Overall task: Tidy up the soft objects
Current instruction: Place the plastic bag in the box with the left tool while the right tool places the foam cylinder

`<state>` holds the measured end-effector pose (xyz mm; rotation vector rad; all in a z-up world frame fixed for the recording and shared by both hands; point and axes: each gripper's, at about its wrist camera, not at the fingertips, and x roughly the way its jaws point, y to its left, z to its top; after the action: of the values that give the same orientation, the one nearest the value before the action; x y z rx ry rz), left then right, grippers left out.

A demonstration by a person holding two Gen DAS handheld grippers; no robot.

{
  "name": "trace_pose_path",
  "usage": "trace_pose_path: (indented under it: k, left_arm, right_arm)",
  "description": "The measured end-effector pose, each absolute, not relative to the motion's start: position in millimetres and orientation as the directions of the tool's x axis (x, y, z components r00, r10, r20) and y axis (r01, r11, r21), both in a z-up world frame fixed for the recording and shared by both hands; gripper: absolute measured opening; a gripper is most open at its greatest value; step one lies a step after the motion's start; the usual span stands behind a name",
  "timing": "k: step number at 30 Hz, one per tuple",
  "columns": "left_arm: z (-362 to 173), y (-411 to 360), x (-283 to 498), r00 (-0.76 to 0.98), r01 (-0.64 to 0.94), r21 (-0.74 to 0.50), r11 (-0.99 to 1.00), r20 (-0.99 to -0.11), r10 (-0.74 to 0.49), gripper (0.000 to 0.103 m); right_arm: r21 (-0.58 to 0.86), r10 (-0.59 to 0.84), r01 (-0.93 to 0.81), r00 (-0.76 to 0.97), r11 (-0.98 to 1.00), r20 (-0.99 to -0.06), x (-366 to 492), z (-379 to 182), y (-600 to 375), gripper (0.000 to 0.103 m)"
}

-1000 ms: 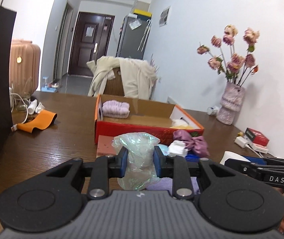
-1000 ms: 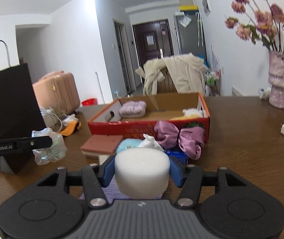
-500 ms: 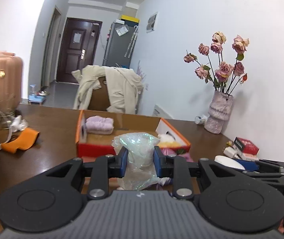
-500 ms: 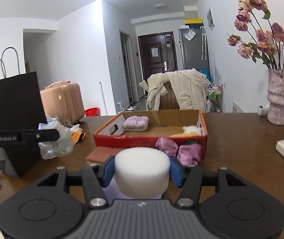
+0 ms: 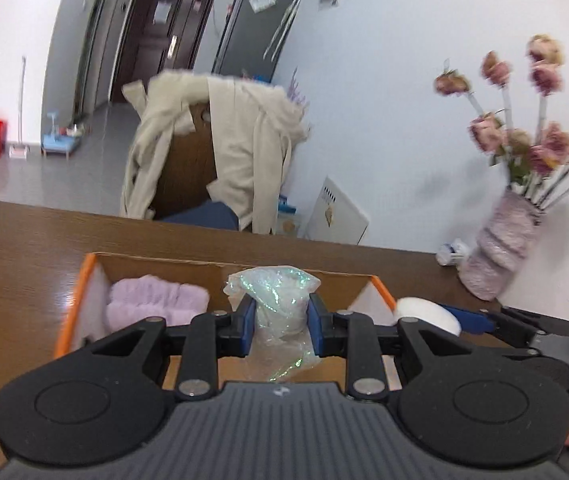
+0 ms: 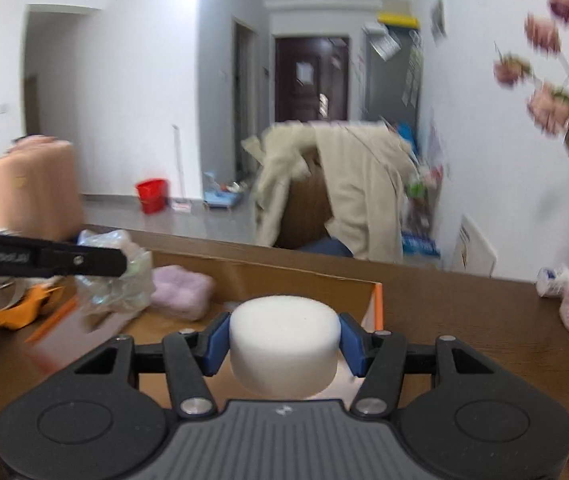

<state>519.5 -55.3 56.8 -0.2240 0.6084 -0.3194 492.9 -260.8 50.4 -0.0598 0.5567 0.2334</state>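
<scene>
Worktop (image 5: 24,240): brown wood, spans both views; carries the box and, at 3 o'clock in the left wrist view, the vase
Chair with coat (image 5: 212,152): beyond the worktop's far edge at 12 o'clock, a cream coat draped over its back
Cardboard box (image 5: 88,264): orange-edged, open-topped, on the worktop just ahead of both grippers; its right wall shows in the right wrist view (image 6: 378,300)
Vase of flowers (image 5: 500,256): pale pink, on the worktop at 2 o'clock of the box, well apart from it
Left hand-held gripper (image 5: 278,324): fingers narrow, clamped on the plastic bag, held over the box interior
Right hand-held gripper (image 6: 284,344): fingers set wide around the white sponge, gripping its sides, over the box's right part
Plastic bag (image 5: 276,304): crumpled, clear with an iridescent sheen, between the left blue pads
White sponge (image 6: 284,344): thick round puck, between the right blue pads
Lilac plush (image 5: 152,304): inside the box at its left end, at 10 o'clock of the bag, apart from it
</scene>
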Motion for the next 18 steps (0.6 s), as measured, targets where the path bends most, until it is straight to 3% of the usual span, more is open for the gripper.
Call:
trace_pose_path:
  k: [7, 10, 12, 18]
  left_arm:
    - [5.8, -73.7, 603.5, 0.683, 0.170, -0.257, 0.951, -0.666, -0.302, 0.032]
    - [-6.4, -74.6, 611.5, 0.680, 0.146, -0.237, 0.961, -0.681, -0.271, 0.048]
    - [-10.0, -71.1, 611.8, 0.675, 0.151, -0.249, 0.957, -0.681, -0.284, 0.060]
    - [1.9, -64.5, 602.0, 0.705, 0.154, -0.254, 0.955, -0.649, -0.287, 0.072]
  right_arm:
    - [-0.070, 0.101, -0.185, 0.772, 0.980, -0.627, 585.5, 11.4, -245.8, 0.057]
    - [-0.111, 0.052, -0.166, 0.749, 0.980, -0.660, 599.9, -1.7, -239.9, 0.058]
    - [-0.121, 0.039, -0.162, 0.740, 0.979, -0.671, 603.3, -2.2, -237.9, 0.067]
    - [-0.124, 0.044, -0.163, 0.757, 0.979, -0.652, 600.8, -1.9, -236.8, 0.071]
